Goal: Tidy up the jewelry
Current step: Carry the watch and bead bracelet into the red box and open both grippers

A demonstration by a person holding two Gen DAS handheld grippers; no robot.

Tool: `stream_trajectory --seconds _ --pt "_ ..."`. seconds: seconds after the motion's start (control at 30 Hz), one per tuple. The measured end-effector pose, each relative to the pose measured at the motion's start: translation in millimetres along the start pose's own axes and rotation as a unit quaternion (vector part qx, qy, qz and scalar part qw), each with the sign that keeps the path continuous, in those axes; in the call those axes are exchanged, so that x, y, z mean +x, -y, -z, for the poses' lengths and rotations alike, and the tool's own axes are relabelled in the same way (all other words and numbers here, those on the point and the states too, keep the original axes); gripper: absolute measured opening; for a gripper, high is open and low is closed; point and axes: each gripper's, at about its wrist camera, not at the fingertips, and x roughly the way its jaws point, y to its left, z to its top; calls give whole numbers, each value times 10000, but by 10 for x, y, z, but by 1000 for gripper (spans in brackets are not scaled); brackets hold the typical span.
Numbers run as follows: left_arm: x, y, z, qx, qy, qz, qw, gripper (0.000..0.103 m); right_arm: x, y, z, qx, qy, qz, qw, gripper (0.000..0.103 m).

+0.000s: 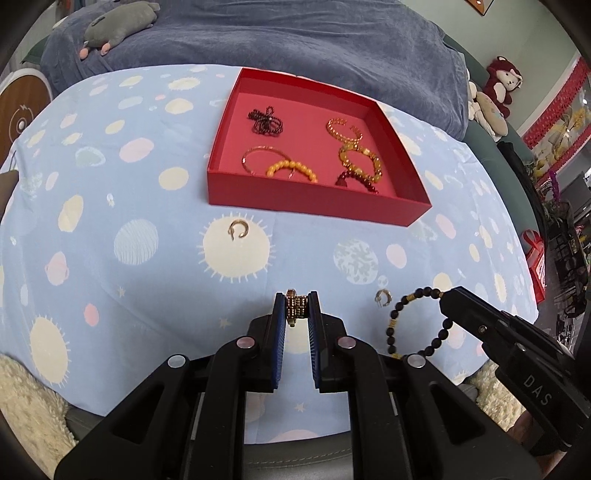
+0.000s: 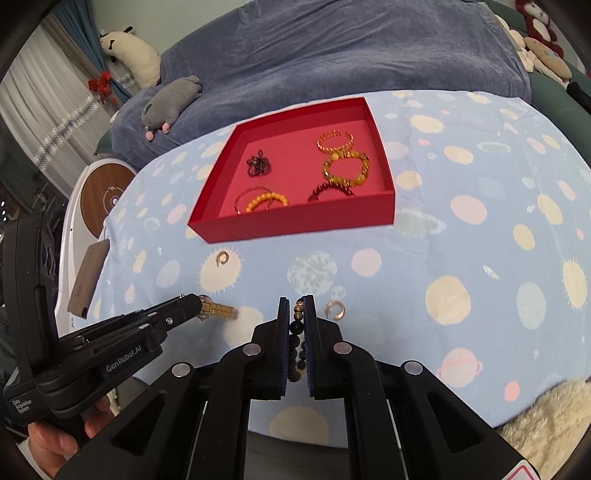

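My left gripper [image 1: 296, 308] is shut on a gold link bracelet [image 1: 296, 307], held just above the blue cloth; it also shows in the right wrist view [image 2: 218, 311]. My right gripper [image 2: 297, 306] is shut on a black bead bracelet [image 2: 297, 339], which hangs from its tip in the left wrist view [image 1: 417, 325]. A red tray [image 1: 317, 205] ahead holds several bracelets, among them a yellow bead one [image 1: 291, 170]. Two small rings lie loose on the cloth: one [image 1: 238, 229] in front of the tray, one [image 1: 383, 297] between the grippers.
A blue spotted cloth [image 1: 147, 295] covers the table. Behind it is a grey-blue blanket with a grey plush toy [image 1: 118, 26]. A fluffy cream rug [image 2: 546, 424] lies at the near edges. A round white-and-wood device [image 2: 107, 192] stands at the left.
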Motion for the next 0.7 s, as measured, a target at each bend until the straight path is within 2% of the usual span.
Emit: stream_trajectory --seconds 0.33,0.7 --pt "-13 104 -435 34 225 102 9997 11 62 -134 -443 -111 245 -158 9995 8" --pt "90 207 -1225 133 602 90 9981 11 291 -170 -1229 -177 575 -213 9980 8"
